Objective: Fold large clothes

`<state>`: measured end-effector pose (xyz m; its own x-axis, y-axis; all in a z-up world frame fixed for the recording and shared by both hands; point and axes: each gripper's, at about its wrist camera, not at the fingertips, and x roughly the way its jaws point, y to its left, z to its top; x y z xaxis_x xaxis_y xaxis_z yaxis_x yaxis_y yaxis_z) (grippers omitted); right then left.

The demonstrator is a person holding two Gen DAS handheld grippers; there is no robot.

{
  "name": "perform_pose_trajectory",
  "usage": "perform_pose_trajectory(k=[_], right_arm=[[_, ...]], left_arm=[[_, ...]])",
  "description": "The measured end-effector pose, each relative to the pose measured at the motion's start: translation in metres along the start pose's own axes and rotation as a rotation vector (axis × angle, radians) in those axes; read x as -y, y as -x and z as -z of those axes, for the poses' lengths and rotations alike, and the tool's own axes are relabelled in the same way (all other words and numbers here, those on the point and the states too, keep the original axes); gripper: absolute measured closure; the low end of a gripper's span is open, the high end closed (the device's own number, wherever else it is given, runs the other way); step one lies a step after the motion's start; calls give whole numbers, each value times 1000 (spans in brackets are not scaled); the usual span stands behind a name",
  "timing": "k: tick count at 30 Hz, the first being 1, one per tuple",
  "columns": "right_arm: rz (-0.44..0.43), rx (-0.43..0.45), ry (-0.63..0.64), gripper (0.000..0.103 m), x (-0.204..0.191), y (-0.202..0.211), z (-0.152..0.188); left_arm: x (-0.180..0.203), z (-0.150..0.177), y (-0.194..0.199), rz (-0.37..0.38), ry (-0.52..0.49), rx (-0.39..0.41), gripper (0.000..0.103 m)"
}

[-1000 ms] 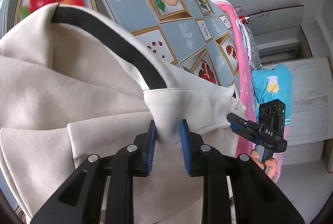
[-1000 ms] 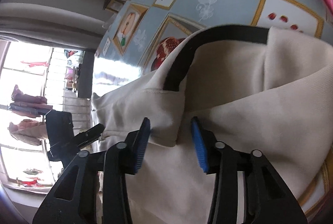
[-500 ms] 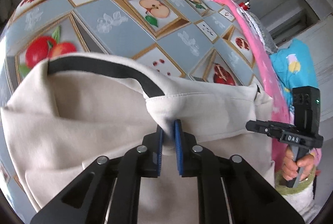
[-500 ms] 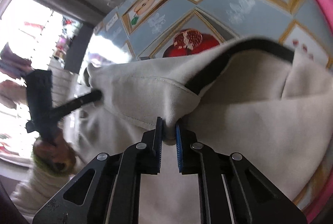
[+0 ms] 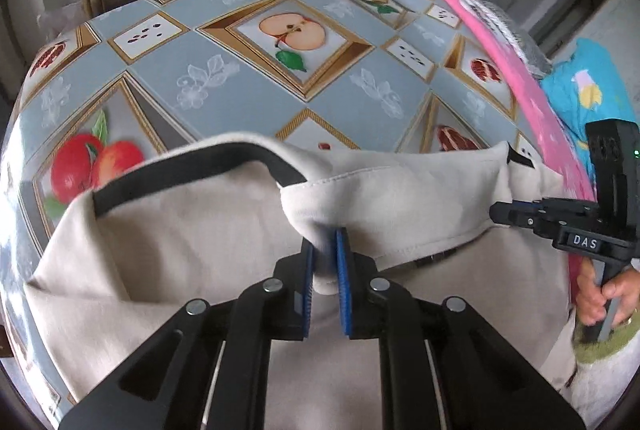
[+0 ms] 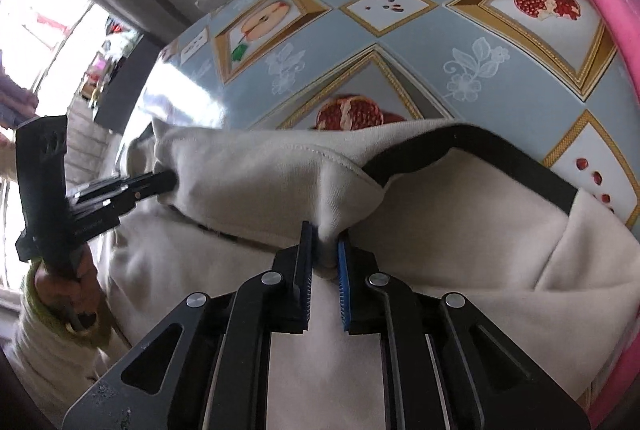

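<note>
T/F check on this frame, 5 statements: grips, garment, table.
1. The left gripper is shut on a fold of the cream garment. True.
2. The right gripper hangs open above the cloth. False: its pads pinch a fold of the same garment.
3. The garment has a black band along one edge. True.
4. The tablecloth is plain white. False: it is grey-blue with framed fruit pictures, among them apples and pomegranates.
5. The garment lies folded into a neat square. False: it is bunched and creased, with the gripped edge pulled up off the table.
</note>
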<state>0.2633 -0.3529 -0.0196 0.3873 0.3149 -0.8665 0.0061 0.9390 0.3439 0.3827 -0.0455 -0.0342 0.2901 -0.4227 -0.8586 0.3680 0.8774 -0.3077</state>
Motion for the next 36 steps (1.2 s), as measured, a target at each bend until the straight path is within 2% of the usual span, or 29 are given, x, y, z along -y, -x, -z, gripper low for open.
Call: perform_pose_trajectory(k=[3,5,6,7,9,12,14,15,18,20,22,25,27,28,30,32,36], right_arm=[[-13,-7,-1,89,-1,0,3],[9,-7,-18,76,0,4,2],[49,8,-25,64,-1,10,2],[80,29,-22,60,-2,15,1],[165,96,-11,60,-5,35,2],[175,179,-22,58,-10,56,2],[146,221,12,64,-27,60,-1],[98,223,42,71,-39,56,-3],[-31,170,117,83,-71,26,-11],[-56,122,139,92,-82,2,-14],[-36,67,129,94,-80,-23,-15],[-58,63,120,94,-70,-30,-16],[-54,52,120,94,-69,-30,-15],[-45,54,141,94,-71,-31,-14],[-30,53,161,94,-75,-33,-16],[-18,50,175,94,-79,-34,-17],[-28,60,172,94,-74,-34,-14]], left_arm=[[-7,3,2,37,29,-5,90],[-7,2,1,38,36,-8,90],[-4,2,1,29,29,-6,90],[-2,2,1,17,14,-3,90],[2,4,1,5,-4,3,90],[0,3,1,11,6,4,90],[0,3,1,9,9,3,90],[0,3,1,7,9,4,90],[1,4,2,3,12,8,90],[0,4,2,4,16,12,90],[-1,6,3,7,21,18,90],[-9,5,12,-22,32,32,80],[-16,1,32,-100,62,103,80],[-18,0,41,-109,72,143,82],[-16,-6,55,-72,72,195,82],[0,-11,55,-37,8,183,82],[36,-9,26,-23,-115,77,82]])
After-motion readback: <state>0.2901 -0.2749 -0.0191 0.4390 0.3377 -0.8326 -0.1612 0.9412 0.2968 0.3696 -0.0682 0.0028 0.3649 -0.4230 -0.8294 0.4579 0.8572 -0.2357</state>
